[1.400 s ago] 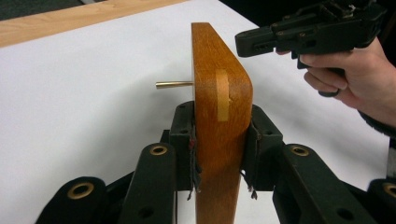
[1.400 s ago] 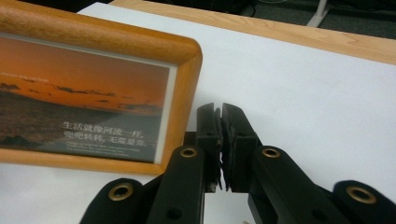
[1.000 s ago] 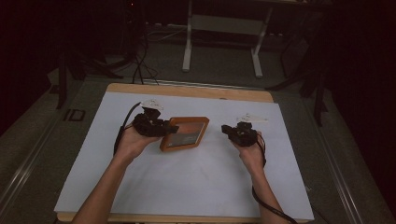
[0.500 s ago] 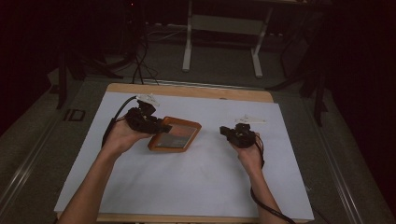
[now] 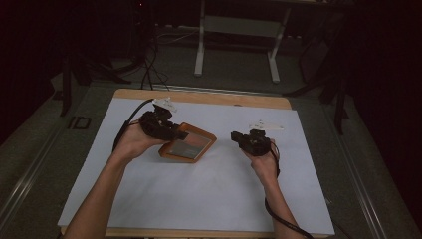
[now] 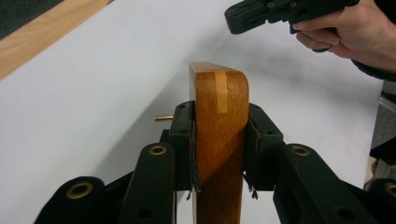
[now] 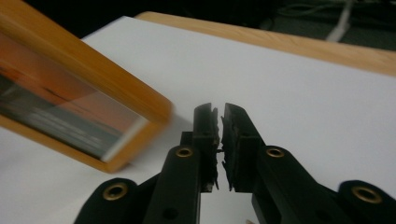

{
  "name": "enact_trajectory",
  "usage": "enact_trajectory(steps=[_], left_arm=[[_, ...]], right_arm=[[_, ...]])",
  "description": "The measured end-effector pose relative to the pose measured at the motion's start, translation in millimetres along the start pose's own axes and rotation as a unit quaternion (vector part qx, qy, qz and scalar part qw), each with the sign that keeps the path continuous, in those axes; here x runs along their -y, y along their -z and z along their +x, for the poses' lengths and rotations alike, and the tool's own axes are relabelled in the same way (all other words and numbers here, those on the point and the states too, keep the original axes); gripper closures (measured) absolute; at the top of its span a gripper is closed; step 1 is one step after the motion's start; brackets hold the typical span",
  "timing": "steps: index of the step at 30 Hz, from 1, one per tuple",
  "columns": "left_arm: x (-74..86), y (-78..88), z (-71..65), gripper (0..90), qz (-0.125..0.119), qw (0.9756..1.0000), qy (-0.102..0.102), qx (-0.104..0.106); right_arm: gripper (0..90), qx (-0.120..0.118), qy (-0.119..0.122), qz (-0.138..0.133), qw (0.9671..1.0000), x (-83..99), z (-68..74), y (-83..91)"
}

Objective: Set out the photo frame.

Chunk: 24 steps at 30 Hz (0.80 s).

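The left gripper [image 5: 171,133] fingers clamp the rounded edge of a glossy wooden picture frame [image 5: 188,144], tilted above the white-covered counter [image 5: 199,194]. Just right of the frame, the right gripper [image 7: 219,122] fingers are pressed together, empty; the frame's picture is blurred.

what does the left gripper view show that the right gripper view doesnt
Left gripper view alone: the left gripper shut on the wooden frame's edge, a small brass pin beside it, and the person's right hand farther off. Right gripper view alone: the right gripper shut on nothing, and the frame's glass front with an orange picture. Both share the frame, the white sheet and the table's wooden edge.
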<state>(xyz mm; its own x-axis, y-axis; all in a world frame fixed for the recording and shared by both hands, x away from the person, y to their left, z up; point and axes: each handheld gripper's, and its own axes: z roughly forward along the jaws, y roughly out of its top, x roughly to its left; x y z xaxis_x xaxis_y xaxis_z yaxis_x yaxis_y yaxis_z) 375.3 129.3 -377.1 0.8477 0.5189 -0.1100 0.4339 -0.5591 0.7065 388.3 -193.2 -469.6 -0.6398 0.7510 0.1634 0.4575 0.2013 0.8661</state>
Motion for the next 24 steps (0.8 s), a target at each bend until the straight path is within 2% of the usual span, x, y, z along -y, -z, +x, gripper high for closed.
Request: enact_trajectory(steps=[1,3,4,7,8,9,10,12,13,14,17,19,24], left_arm=[[0.0,0.0,0.0,68.7,0.000,1.0000,0.000,0.000],[-5.3,-3.5,-2.6,68.7,0.001,1.0000,-0.009,-0.001],[-10.2,-7.1,-4.0,68.6,0.000,0.9999,-0.017,0.000],[-14.7,-10.4,-4.6,68.5,0.001,0.9997,-0.023,0.001],[-16.8,-12.2,-5.0,68.5,0.000,0.9997,-0.026,0.002],[-18.7,-13.5,-4.9,68.6,0.001,0.9995,-0.031,0.003],[-21.9,-16.6,-5.7,68.5,-0.001,0.9994,-0.033,0.004],[-24.5,-19.5,-7.0,68.4,-0.004,0.9991,-0.042,0.006],[-24.5,-19.5,-7.0,68.4,-0.004,0.9991,-0.042,0.006],[-26.7,-22.5,-7.5,68.4,-0.006,0.9984,-0.055,0.012],[-31.4,-27.4,-7.3,68.2,-0.007,0.9975,-0.068,0.020],[-34.6,-30.9,-7.5,68.3,-0.007,0.9967,-0.077,0.026],[-40.2,-38.3,-10.3,67.9,-0.009,0.9954,-0.089,0.036]], right_arm=[[82.9,0.000,0.000,0.000,1.0000,0.0,0.0,0.0],[79.2,-0.015,0.019,-0.010,0.9997,-5.9,8.4,0.7],[76.8,-0.020,0.023,-0.013,0.9995,-7.2,10.9,1.1],[66.2,-0.049,0.047,-0.019,0.9975,-9.9,17.3,1.8],[66.2,-0.049,0.047,-0.019,0.9975,-9.9,17.3,1.8],[61.8,-0.064,0.058,-0.017,0.9961,-10.5,19.3,1.3],[55.9,-0.083,0.080,-0.015,0.9932,-11.0,23.7,-0.5],[51.7,-0.089,0.101,-0.014,0.9908,-11.4,27.4,-2.8],[51.7,-0.089,0.101,-0.014,0.9908,-11.4,27.4,-2.8],[47.7,-0.099,0.117,-0.015,0.9881,-12.2,30.3,-5.9],[40.5,-0.107,0.142,-0.017,0.9839,-13.9,35.9,-12.0],[37.9,-0.114,0.152,-0.014,0.9816,-15.2,38.3,-17.0],[36.7,-0.127,0.158,-0.015,0.9791,-17.7,41.4,-26.9]])
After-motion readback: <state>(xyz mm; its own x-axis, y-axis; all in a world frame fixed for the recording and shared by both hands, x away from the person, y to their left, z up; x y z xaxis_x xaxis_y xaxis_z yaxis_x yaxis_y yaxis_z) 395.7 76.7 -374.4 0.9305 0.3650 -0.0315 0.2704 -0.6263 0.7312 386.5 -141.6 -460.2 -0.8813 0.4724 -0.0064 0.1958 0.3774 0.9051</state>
